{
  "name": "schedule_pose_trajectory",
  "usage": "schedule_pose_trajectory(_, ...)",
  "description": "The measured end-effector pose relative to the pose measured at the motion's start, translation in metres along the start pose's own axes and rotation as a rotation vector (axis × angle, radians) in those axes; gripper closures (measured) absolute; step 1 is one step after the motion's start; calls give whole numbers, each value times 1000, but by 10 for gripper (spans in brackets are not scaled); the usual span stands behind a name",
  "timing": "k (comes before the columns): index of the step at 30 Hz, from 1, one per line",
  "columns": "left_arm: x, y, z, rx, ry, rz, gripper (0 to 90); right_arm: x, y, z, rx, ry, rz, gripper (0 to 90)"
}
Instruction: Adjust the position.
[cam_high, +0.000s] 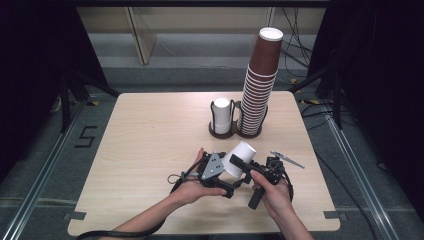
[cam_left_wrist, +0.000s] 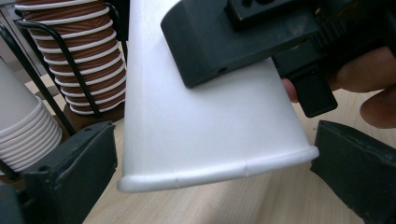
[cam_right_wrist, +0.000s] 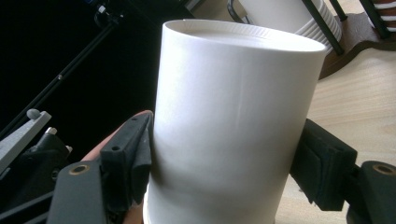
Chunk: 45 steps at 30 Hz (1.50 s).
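Note:
A white paper cup (cam_high: 240, 157) hangs tilted, bottom up, above the table's front middle. My right gripper (cam_high: 241, 167) is shut on it, and in the right gripper view its pads (cam_right_wrist: 135, 154) press both sides of the cup (cam_right_wrist: 233, 116) near the rim. My left gripper (cam_high: 230, 176) comes in from the left and stands open. In the left gripper view its jaws flank the cup's rolled rim (cam_left_wrist: 215, 170) with a gap on each side, and one black jaw of the right gripper lies across the cup wall (cam_left_wrist: 205, 126).
A wooden two-slot cup holder (cam_high: 235, 133) stands at the table's back middle, with a tall stack of brown cups (cam_high: 260, 85) and a short stack of white cups (cam_high: 222, 115). A small grey metal piece (cam_high: 287, 160) lies right of my hands. Bare tabletop (cam_high: 150, 140) stretches to the left.

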<state>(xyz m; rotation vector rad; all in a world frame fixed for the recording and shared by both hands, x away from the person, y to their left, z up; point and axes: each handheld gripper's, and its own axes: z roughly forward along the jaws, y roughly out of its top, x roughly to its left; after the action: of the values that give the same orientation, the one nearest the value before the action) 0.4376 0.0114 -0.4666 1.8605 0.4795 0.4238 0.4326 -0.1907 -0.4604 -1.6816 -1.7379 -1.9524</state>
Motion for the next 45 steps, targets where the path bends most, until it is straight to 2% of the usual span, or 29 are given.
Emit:
schedule_pose_trajectory(2,-1,0,2,-6,-6,-7,0,2,0,-1,6,-3,19,285)
schedule_pose_trajectory(5,-2,0,4,-3,-7,-10,17,1,0,-1,6,3,2,285)
schedule_pose_trajectory(12,0,1,3,-2,4,-46,118,1,0,-2,8,-2,6,285)
schedule_pose_trajectory(15,0,1,3,-2,3,-44,130,1,0,-2,8,-7,5,284)
schedule_pose_trajectory(17,0,1,3,-1,2,-45,134,3,0,-2,14,5,42,284)
schedule_pose_trajectory(19,0,1,3,-3,0,-47,137,3,0,-2,15,-2,41,283)
schedule_pose_trajectory(20,0,1,3,-4,1,-48,139,2,0,-2,11,-4,17,283)
schedule_pose_trajectory(25,-1,1,3,-6,4,-47,161,0,0,-2,2,15,10,269)
schedule_pose_trajectory(26,-1,1,3,-5,3,-47,172,1,0,-2,7,16,28,262)
schedule_pose_trajectory(27,-1,0,3,-6,4,-47,182,-1,0,-2,2,14,6,255)
schedule_pose_trajectory(30,-2,0,3,-7,5,-51,209,0,1,-1,8,-16,7,236)
schedule_pose_trajectory(32,-2,0,3,-14,0,-47,226,0,1,-1,7,4,2,223)
schedule_pose_trajectory(33,-2,0,2,-2,4,-44,233,0,2,-1,10,7,0,216)
schedule_pose_trajectory(35,-2,1,1,-2,7,-38,244,2,2,-2,18,-19,2,196)
schedule_pose_trajectory(36,-2,1,1,-2,11,-37,248,1,2,-1,18,-10,-7,183)
schedule_pose_trajectory(38,-2,1,1,-6,11,-39,254,2,2,-1,35,-23,-11,160)
schedule_pose_trajectory(39,-1,1,0,-6,10,-37,258,1,2,-1,30,-1,-12,158)
schedule_pose_trajectory(42,-1,1,-1,-5,10,-38,266,4,2,-1,39,-16,-26,146)
schedule_pose_trajectory(45,1,0,-3,-7,8,-35,270,4,3,-1,40,-8,-36,128)
